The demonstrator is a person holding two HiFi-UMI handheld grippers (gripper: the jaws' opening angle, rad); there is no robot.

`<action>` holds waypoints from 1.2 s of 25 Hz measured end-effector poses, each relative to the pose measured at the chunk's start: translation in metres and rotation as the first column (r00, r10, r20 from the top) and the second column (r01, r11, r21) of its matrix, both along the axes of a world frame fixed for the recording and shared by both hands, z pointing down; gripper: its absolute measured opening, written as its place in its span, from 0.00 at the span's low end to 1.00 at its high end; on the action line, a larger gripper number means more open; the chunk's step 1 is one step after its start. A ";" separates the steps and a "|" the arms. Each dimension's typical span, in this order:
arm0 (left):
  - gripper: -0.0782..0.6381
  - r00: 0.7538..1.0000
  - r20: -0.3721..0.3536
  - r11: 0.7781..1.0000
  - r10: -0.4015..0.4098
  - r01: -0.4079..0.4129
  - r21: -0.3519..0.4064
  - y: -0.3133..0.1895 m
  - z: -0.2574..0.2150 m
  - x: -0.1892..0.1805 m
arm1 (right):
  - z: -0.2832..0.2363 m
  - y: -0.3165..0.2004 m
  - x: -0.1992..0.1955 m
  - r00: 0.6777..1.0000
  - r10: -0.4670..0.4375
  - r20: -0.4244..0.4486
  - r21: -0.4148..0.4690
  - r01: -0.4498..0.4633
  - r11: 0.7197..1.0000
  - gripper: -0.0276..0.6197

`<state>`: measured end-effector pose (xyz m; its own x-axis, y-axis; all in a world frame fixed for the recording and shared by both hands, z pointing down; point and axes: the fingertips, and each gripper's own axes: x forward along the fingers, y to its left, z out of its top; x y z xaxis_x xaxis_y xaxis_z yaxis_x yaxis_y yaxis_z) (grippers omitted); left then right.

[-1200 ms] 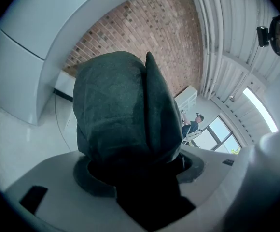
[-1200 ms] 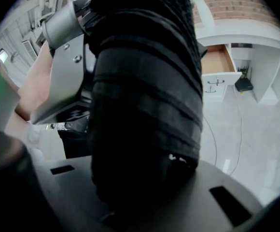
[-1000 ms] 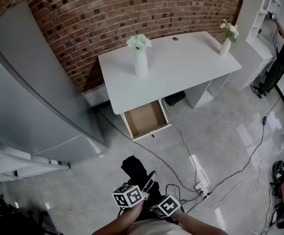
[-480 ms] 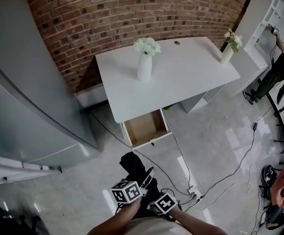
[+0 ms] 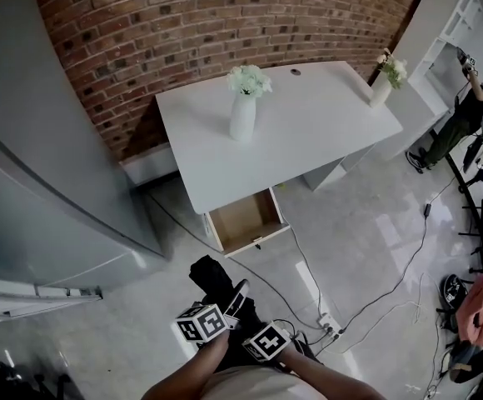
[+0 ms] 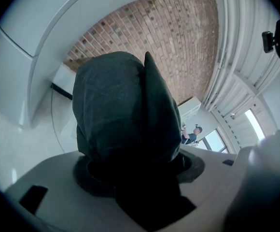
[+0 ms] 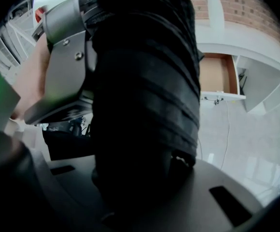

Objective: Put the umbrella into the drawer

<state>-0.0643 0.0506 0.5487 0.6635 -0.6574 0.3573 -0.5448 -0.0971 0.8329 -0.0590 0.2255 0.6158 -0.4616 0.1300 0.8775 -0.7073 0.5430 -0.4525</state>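
The folded black umbrella (image 5: 214,278) hangs low over the floor in the head view, carried by both grippers. My left gripper (image 5: 223,300) is shut on its thick cloth body, which fills the left gripper view (image 6: 125,129). My right gripper (image 5: 256,330) is shut on the umbrella's lower end (image 7: 145,110). That view also shows the left gripper (image 7: 65,57) clamped against the cloth. The open drawer (image 5: 243,221), brown inside and bare, juts from the white desk (image 5: 308,140) ahead of the umbrella tip. It shows again as the drawer (image 7: 218,74) in the right gripper view.
Two white vases with flowers (image 5: 243,111) (image 5: 383,86) stand on the desk. A tall grey cabinet (image 5: 42,182) is to the left. Cables and a power strip (image 5: 328,322) lie on the floor to the right. A person (image 5: 473,98) stands at the far right by shelves.
Both grippers with the umbrella have shifted left and slightly up in the head view. The desk and drawer sit a little further left. A hand at the lower right came and went.
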 end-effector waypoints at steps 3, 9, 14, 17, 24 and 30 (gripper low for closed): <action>0.52 1.000 -0.017 1.000 0.006 -0.005 0.011 -0.003 -0.007 0.005 | -0.005 -0.005 0.004 1.000 0.008 -0.005 0.015 -0.008 1.000 0.09; 0.52 0.999 -0.050 1.000 0.019 -0.018 0.017 -0.010 -0.015 0.023 | -0.016 -0.018 0.019 0.999 0.032 -0.018 0.047 -0.031 0.998 0.09; 0.52 1.000 -0.023 1.000 0.004 -0.003 0.017 -0.021 -0.011 0.033 | -0.014 -0.027 0.029 1.000 0.027 0.002 0.038 -0.027 0.999 0.09; 0.52 1.000 0.001 1.000 -0.011 0.011 0.009 -0.031 -0.005 0.039 | -0.008 -0.038 0.037 1.000 0.010 0.023 0.039 -0.010 0.999 0.09; 0.52 0.998 0.063 1.000 0.001 0.001 -0.023 -0.078 0.007 0.102 | 0.002 -0.085 0.097 0.999 0.006 0.051 0.025 -0.007 1.000 0.09; 0.52 0.979 0.202 1.000 0.012 -0.012 -0.002 -0.119 0.014 0.147 | 0.011 -0.127 0.138 0.992 0.035 0.117 0.030 -0.039 0.999 0.08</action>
<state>0.0823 -0.0681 0.5627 0.5849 -0.6496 0.4857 -0.7010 -0.1037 0.7056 0.0790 0.0988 0.6264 -0.5652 0.0838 0.8207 -0.6705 0.5329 -0.5162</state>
